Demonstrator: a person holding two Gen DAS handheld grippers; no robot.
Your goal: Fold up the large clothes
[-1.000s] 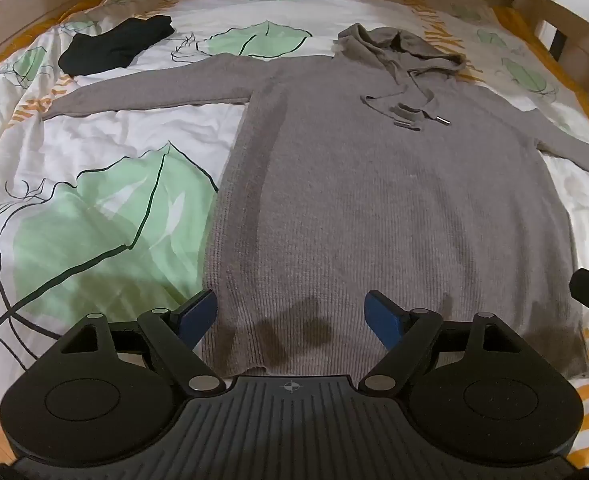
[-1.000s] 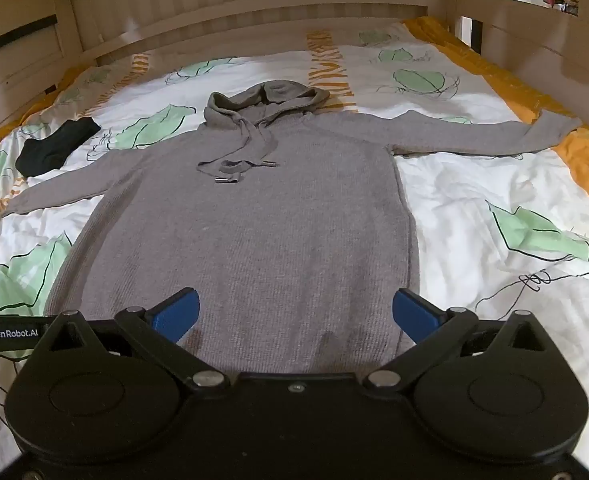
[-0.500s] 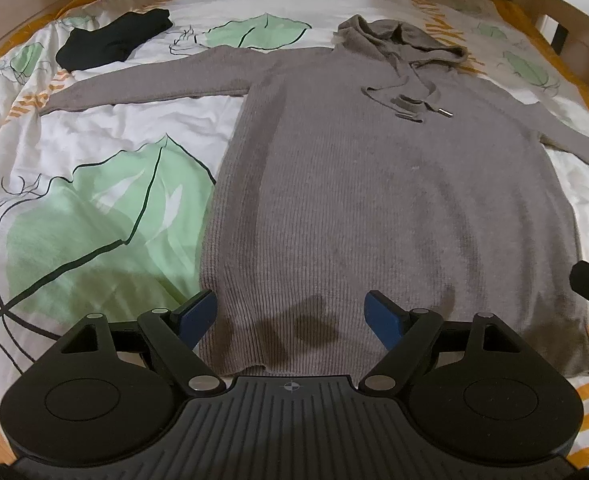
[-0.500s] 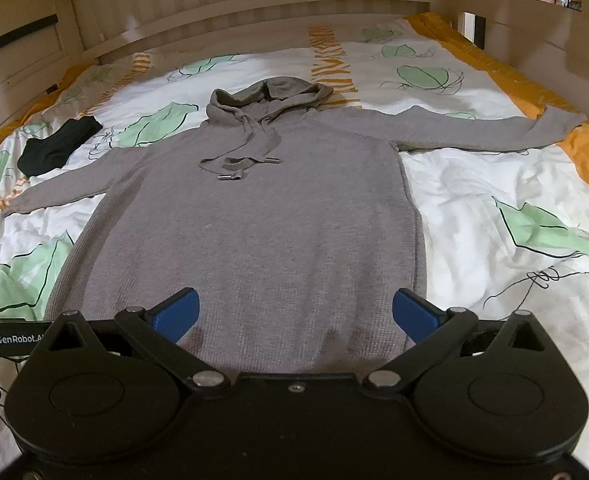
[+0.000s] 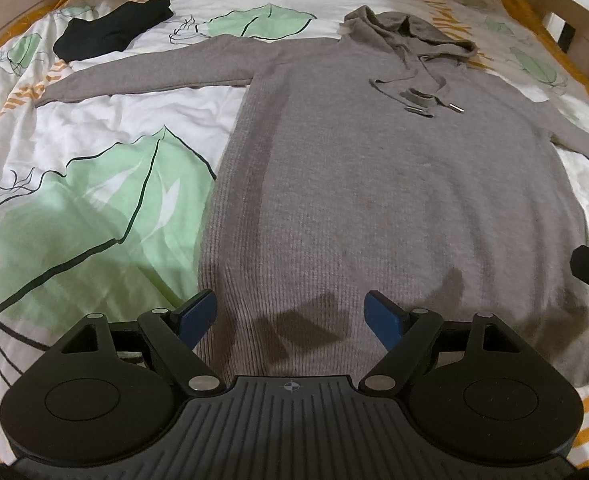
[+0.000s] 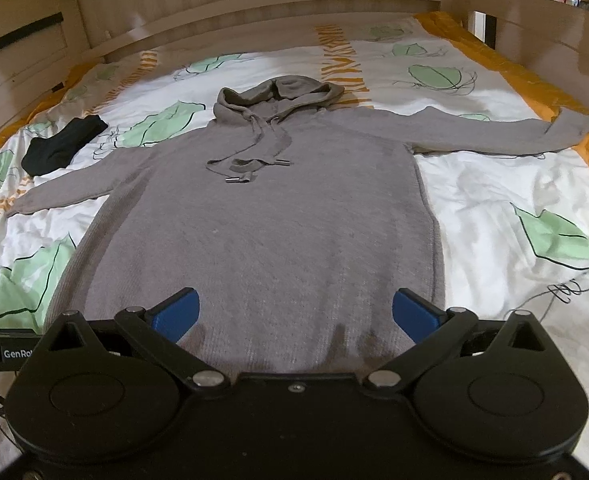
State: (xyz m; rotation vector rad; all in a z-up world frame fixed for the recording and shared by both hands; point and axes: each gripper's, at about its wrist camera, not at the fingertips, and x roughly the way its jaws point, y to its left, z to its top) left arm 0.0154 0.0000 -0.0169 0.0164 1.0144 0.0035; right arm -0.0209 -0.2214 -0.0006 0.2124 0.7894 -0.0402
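Grey knitted hoodie (image 5: 394, 200) spread flat, sleeves out, on leaf-print bed (image 5: 94, 208), left gripper (image 5: 292, 314) and right gripper (image 6: 294, 314) above its hem, jaws apart, empty.

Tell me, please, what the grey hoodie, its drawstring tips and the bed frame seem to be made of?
Grey hoodie: soft knit, probably wool or acrylic blend; fine vertical ribbing, matte fuzzy surface.
Drawstring tips: likely metal; small, silvery, glinting.
Bed frame: pale wood or wood-look laminate; smooth, faint grain.
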